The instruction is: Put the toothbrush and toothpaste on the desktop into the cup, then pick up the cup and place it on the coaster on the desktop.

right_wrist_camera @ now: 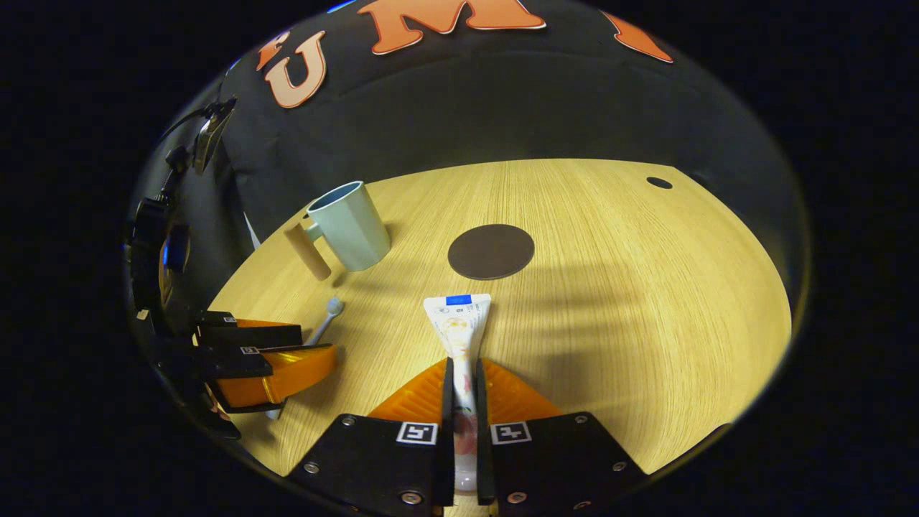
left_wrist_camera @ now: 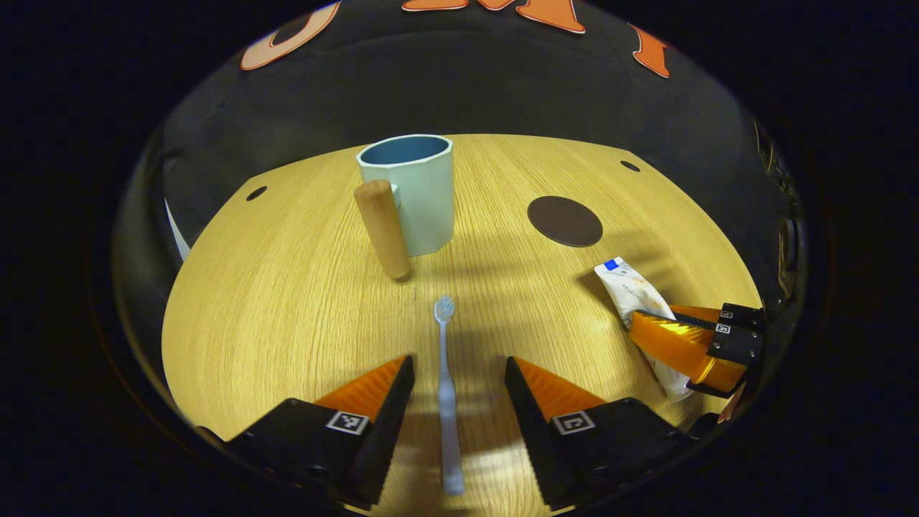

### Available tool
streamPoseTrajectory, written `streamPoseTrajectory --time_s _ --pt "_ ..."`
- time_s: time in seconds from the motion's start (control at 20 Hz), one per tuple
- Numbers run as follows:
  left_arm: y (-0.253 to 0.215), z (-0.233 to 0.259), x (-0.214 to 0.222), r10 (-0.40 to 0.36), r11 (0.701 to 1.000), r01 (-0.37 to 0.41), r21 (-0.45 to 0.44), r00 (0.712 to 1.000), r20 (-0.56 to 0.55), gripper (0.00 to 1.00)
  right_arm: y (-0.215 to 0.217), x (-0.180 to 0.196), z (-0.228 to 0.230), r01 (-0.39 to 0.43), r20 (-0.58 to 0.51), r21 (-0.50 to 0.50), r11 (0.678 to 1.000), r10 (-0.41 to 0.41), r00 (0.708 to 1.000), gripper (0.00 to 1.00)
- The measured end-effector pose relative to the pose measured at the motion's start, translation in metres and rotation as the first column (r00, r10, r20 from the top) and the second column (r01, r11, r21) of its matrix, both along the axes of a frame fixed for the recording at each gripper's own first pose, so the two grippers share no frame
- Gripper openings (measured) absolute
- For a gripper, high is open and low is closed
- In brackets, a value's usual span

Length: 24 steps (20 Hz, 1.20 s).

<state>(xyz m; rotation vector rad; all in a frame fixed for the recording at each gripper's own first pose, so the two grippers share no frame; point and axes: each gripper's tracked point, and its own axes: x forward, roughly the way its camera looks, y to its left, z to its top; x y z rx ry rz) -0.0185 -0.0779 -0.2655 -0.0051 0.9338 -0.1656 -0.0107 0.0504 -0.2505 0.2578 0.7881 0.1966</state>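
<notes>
Left gripper (left_wrist_camera: 457, 373) low over the wooden worktop (left_wrist_camera: 287, 309), fingers spread wide – toothbrush (left_wrist_camera: 446, 388) lies flat on the wood in the gap between them, touching neither finger, bristle head pointing away toward the cup (left_wrist_camera: 411, 190). In the right gripper view the same gripper (right_wrist_camera: 287, 373) sits at the left edge with the toothbrush head (right_wrist_camera: 333, 307) poking out beyond it.

Right gripper (right_wrist_camera: 463, 391) fingers closed tight on the toothpaste (right_wrist_camera: 459, 327) – tube pinched between both, its flat crimped end sticking forward past the tips. Can't tell if the tube is lifted or resting on the worktop. From the left gripper view, the right gripper (left_wrist_camera: 689, 345) is at the right side with the tube (left_wrist_camera: 632, 291) in its fingers.

Cup stands upright toward the far side of the worktop, pale blue-green, open top, nothing seen inside, with a wooden peg-like handle (left_wrist_camera: 383, 228) on the near side. Coaster (right_wrist_camera: 491, 251) – dark round disc – lies flat beside the cup, apart from it, bare. Toothpaste end points at the coaster, near it but not touching.
</notes>
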Motion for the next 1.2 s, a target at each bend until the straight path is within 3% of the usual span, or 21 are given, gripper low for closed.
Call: streamPoseTrajectory --time_s 0.25,0.35,0.45,0.65,0.95,1.2 --pt "-0.011 0.0 0.012 0.054 0.998 -0.054 -0.027 0.999 -0.005 0.15 0.015 0.0 0.003 -0.046 0.017 0.016 0.999 0.045 0.999 0.1" --pt "-0.013 0.004 0.014 0.055 0.998 -0.055 -0.043 0.998 0.001 0.14 0.016 -0.002 0.003 -0.048 0.014 0.019 0.999 0.048 0.999 0.1" --pt "-0.005 0.001 0.011 0.06 0.996 -0.059 -0.071 0.998 0.01 0.05 0.013 0.003 0.007 -0.034 0.038 -0.004 0.999 0.035 0.999 0.1" --pt "0.004 -0.006 0.019 0.069 0.994 -0.065 -0.082 0.996 0.052 0.03 0.023 0.005 0.026 -0.044 0.093 0.03 0.999 0.041 0.995 0.1" --pt "0.036 -0.007 0.019 0.114 0.979 -0.092 -0.182 0.987 0.114 0.01 0.017 0.01 0.058 -0.037 0.19 0.012 0.999 0.034 0.981 0.1" --pt "0.045 0.012 0.03 0.12 0.981 -0.078 -0.178 0.963 0.243 0.01 0.015 0.012 0.068 -0.017 0.223 0.012 1.0 0.014 0.975 0.1"
